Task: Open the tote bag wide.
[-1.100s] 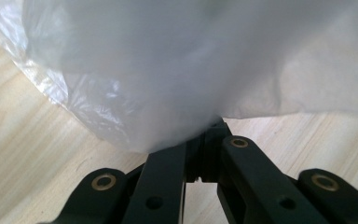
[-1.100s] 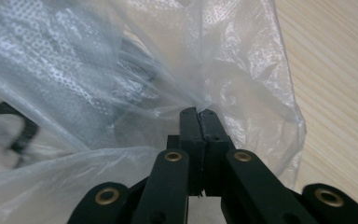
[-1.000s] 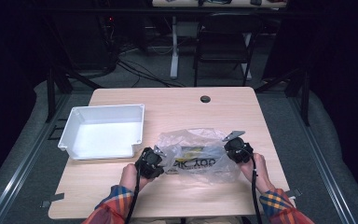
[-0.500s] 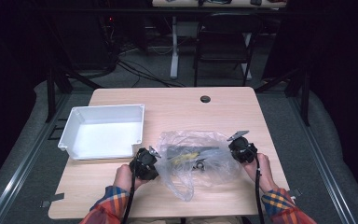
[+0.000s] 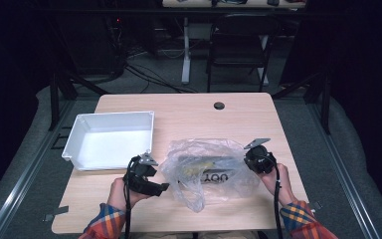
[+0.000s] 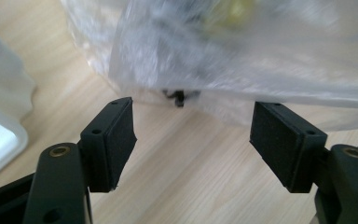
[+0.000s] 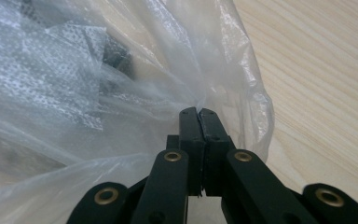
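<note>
Plastic bag lies right of the white tray in high view, w/ left gripper now off it. Left gripper view: jaws just opened wide, nothing btwn. Right gripper view: right gripper pinches bag edge; regrip likely next.

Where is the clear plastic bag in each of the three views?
High view: the clear plastic bag lies on the wooden table, right of the white tray, between the two tools.
Left gripper view: along the top, beyond the open pads.
Right gripper view: across the left and centre, its edge pinched in the right tool.
Shared landmark: the wooden table.
</note>
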`<action>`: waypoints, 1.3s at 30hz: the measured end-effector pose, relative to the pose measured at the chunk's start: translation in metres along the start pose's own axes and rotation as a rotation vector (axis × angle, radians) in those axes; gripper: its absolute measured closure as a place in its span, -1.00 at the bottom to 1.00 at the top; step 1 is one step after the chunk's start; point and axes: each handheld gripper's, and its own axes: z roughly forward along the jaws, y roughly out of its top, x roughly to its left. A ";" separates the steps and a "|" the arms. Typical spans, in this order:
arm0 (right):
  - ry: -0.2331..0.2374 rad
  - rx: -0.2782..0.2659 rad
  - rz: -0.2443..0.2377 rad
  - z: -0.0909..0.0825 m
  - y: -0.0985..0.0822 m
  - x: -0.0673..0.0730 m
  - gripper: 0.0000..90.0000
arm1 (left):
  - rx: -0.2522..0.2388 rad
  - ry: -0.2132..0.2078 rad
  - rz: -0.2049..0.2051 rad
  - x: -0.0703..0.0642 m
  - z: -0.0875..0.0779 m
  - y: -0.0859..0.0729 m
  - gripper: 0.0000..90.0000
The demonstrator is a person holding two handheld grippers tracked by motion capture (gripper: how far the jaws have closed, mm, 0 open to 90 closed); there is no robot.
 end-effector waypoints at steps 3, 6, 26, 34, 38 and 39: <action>0.009 -0.009 0.006 -0.003 0.001 0.000 1.00 | -0.027 0.027 0.030 -0.006 0.002 0.008 -0.33; 0.021 -0.019 0.001 -0.005 0.003 0.002 0.99 | -0.049 0.059 0.069 -0.010 0.010 0.016 -0.15; 0.005 -0.018 -0.009 0.012 0.010 0.000 0.98 | 0.093 0.147 -0.008 0.024 0.074 0.017 0.99; -0.043 0.007 0.008 0.020 0.009 -0.004 0.98 | 0.151 0.162 -0.013 0.031 0.082 0.012 1.00; -0.009 -0.010 0.012 0.016 0.007 -0.006 0.97 | 0.155 0.140 -0.019 0.030 0.069 0.012 0.67; 0.007 -0.017 0.007 0.013 0.007 -0.007 0.97 | 0.151 0.135 -0.023 0.029 0.064 0.012 0.44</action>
